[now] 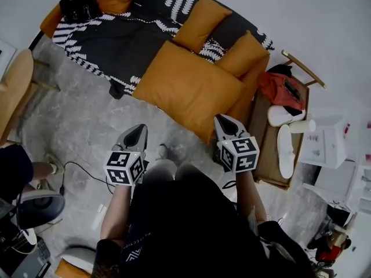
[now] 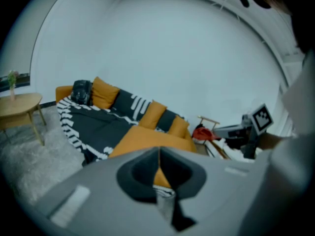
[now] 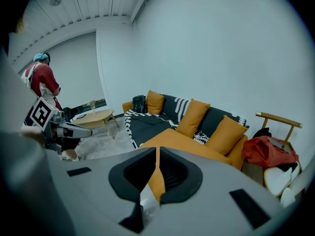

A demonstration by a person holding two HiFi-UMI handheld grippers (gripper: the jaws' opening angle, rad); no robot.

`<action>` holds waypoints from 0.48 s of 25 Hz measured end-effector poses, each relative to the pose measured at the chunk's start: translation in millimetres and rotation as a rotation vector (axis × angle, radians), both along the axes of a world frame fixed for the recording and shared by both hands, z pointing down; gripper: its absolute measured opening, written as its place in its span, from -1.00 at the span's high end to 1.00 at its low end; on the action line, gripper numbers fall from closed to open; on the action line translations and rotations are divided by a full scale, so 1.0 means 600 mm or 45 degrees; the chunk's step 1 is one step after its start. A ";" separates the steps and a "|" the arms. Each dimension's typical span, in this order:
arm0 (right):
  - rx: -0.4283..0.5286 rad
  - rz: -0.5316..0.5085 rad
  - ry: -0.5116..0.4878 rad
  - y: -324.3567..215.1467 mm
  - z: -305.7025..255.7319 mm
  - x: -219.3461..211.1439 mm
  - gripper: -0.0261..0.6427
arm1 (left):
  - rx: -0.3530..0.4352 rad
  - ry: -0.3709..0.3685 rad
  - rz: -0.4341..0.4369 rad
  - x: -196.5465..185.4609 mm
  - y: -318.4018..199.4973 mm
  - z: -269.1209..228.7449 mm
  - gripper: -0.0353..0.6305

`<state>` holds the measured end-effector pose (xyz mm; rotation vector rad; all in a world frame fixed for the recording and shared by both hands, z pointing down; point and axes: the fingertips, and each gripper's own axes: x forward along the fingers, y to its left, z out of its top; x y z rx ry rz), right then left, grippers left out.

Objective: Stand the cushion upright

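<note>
A large orange cushion [image 1: 188, 88] lies flat on the dark patterned sofa [image 1: 110, 36], its near corner hanging over the seat's front edge. It also shows beyond the jaws in the left gripper view as the cushion [image 2: 142, 139] and in the right gripper view as the cushion [image 3: 184, 141]. My left gripper [image 1: 141, 127] hovers over the floor, short of the cushion's near edge, its jaws together and empty [image 2: 159, 150]. My right gripper [image 1: 222, 119] hangs at the cushion's near right edge, jaws together with nothing between them [image 3: 157, 150].
Two smaller orange cushions [image 1: 202, 22] [image 1: 243, 54] lean on the sofa back, with a black bag [image 1: 80, 4] at its far end. A wooden chair with a red garment [image 1: 282, 88] and white slippers [image 1: 285, 149] stand at the right. A wooden side table [image 1: 14, 94] and a person [image 3: 42, 82] are at the left.
</note>
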<state>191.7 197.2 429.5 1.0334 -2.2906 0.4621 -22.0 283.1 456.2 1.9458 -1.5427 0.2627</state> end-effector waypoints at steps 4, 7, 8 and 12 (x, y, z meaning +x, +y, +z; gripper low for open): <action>-0.001 -0.015 0.043 -0.018 0.019 -0.009 0.80 | -0.038 -0.001 0.033 -0.007 -0.011 0.032 0.83; -0.013 -0.029 0.091 -0.042 0.037 -0.006 0.74 | -0.075 0.016 0.044 -0.002 -0.019 0.054 0.74; -0.014 -0.032 0.104 -0.054 0.042 -0.003 0.73 | -0.088 0.021 0.047 0.001 -0.022 0.060 0.71; -0.023 -0.049 0.119 -0.113 0.060 0.005 0.67 | -0.133 0.012 0.054 0.010 -0.049 0.080 0.65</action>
